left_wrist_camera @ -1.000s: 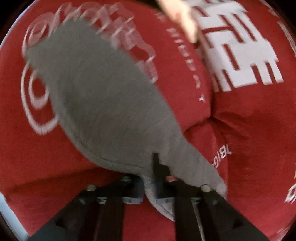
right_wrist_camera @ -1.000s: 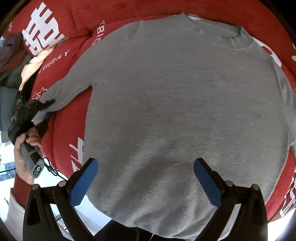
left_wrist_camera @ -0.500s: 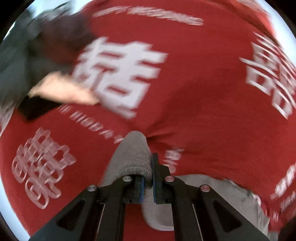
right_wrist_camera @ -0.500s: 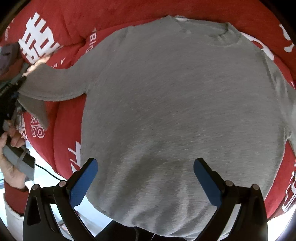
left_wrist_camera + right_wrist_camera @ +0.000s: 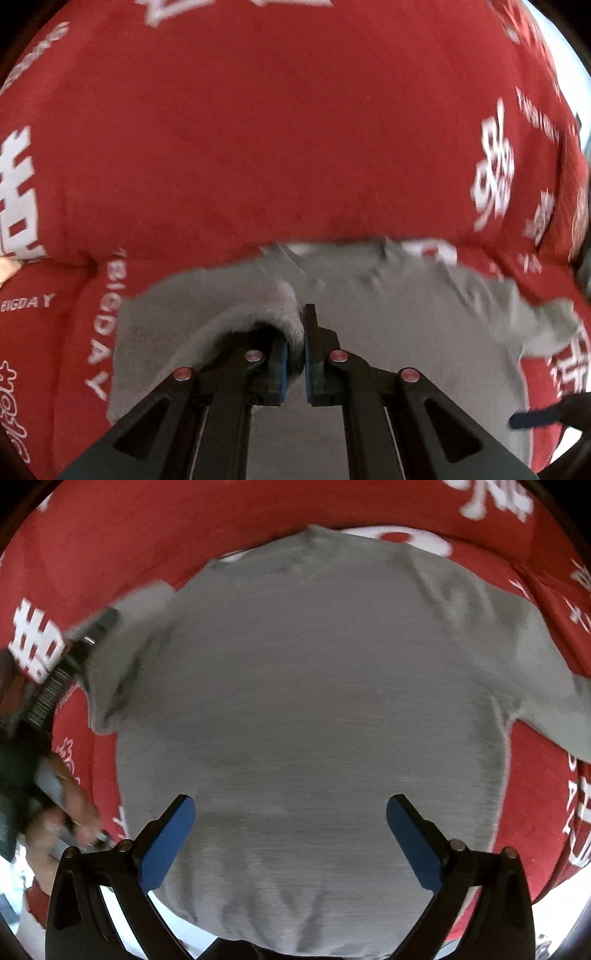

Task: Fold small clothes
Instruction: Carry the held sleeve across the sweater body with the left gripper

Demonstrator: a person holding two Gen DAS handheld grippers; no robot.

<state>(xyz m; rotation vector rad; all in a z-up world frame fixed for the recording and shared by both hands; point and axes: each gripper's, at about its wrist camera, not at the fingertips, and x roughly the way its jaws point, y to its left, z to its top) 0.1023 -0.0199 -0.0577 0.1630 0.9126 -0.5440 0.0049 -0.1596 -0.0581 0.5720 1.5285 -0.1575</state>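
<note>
One sleeve in the fold, left claw (image 5: 294, 354) pinching its cuff (image 5: 291, 325).
Right claw (image 5: 290, 832) gapes wide, empty, over the sweater (image 5: 314, 701) lying flat on the red cover (image 5: 147, 535). Judged next: lay the sleeve across the chest, release; the other sleeve (image 5: 554, 701) waits at 3 o'clock.

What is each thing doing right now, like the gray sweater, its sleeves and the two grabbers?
Gray sweater: lying flat, body spread out on the red blanket.
Left sleeve: pinched at the cuff, being folded in over the body.
Right sleeve: stretched out to the side, not folded.
Left gripper: jaws shut on the left sleeve.
Right gripper: jaws wide open, empty, above the hem.
</note>
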